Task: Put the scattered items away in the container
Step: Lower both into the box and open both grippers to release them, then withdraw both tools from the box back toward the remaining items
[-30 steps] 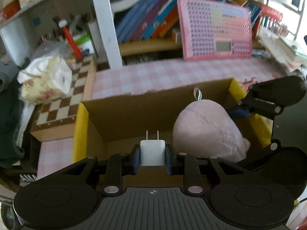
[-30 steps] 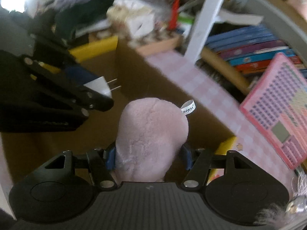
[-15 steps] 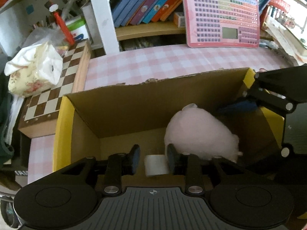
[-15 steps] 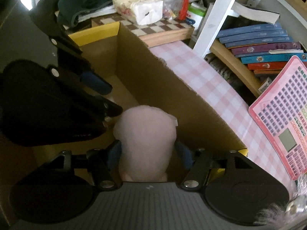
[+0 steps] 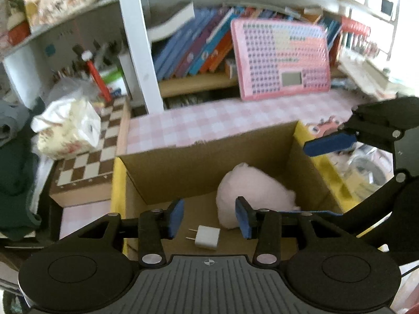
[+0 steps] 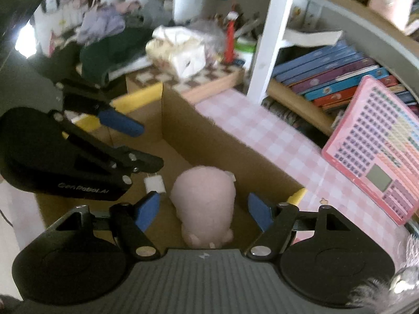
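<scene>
A brown cardboard box (image 5: 204,162) (image 6: 225,154) with yellow flaps sits on the pink checked table. On its floor lie a white plug charger (image 5: 207,236) (image 6: 154,183) and a pink plush toy (image 5: 251,191) (image 6: 207,196), side by side. My left gripper (image 5: 209,218) hangs above the charger, its jaws opening, nothing between the pads. My right gripper (image 6: 204,213) hovers over the plush toy, jaws opening too, blue pads clear of the toy on both sides. Each gripper shows in the other's view: the right gripper (image 5: 330,144) and the left gripper (image 6: 123,125).
A chessboard (image 5: 89,157) with a tissue pack (image 5: 68,128) lies left of the box. A pink keypad toy (image 5: 282,60) (image 6: 377,151) leans on the bookshelf behind. Dark clothes (image 5: 13,172) pile at far left. A white shelf post (image 5: 138,44) rises behind the table.
Both grippers let go inside the box: the charger and the plush toy dropped to its floor. Both grippers then opened wider and rose above the box.
</scene>
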A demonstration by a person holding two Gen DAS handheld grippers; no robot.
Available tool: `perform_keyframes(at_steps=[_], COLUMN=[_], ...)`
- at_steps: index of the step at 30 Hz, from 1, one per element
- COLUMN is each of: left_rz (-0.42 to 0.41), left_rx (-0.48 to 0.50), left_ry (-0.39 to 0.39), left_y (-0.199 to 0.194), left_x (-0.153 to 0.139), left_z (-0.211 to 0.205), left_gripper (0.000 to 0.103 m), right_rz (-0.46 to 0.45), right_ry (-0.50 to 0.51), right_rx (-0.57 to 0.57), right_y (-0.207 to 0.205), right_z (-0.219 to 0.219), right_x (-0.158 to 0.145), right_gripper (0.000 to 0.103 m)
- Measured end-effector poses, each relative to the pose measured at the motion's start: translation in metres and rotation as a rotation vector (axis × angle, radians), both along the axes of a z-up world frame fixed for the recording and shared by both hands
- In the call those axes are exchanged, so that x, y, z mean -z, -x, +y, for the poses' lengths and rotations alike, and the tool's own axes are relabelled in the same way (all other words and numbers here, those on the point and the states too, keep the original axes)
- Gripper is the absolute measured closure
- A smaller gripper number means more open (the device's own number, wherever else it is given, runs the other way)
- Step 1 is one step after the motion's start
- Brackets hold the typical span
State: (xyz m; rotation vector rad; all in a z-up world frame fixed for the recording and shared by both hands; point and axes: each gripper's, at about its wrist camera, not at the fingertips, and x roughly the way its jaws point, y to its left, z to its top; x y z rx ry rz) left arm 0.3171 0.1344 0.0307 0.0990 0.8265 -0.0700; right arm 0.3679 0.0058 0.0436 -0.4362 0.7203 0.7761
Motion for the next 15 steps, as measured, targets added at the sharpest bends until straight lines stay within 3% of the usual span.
perform_keyframes(at_steps=[8, 15], left_rz=[-0.156, -0.26], left_rx=[-0.051, -0.11], left_ry=[0.015, 0.008], left_y=[0.062, 0.121], left_x=[-0.03, -0.039], left_z=[-0.004, -0.005], left_gripper=[0.035, 0.019], right_rz=[-0.062, -0.134], right_ry=[-0.108, -0.173], right_rx=[0.13, 0.247], right_y=[0.054, 0.11], right_z=[-0.024, -0.037], right_x=[-0.023, -0.026], right_gripper=[0.028, 0.027])
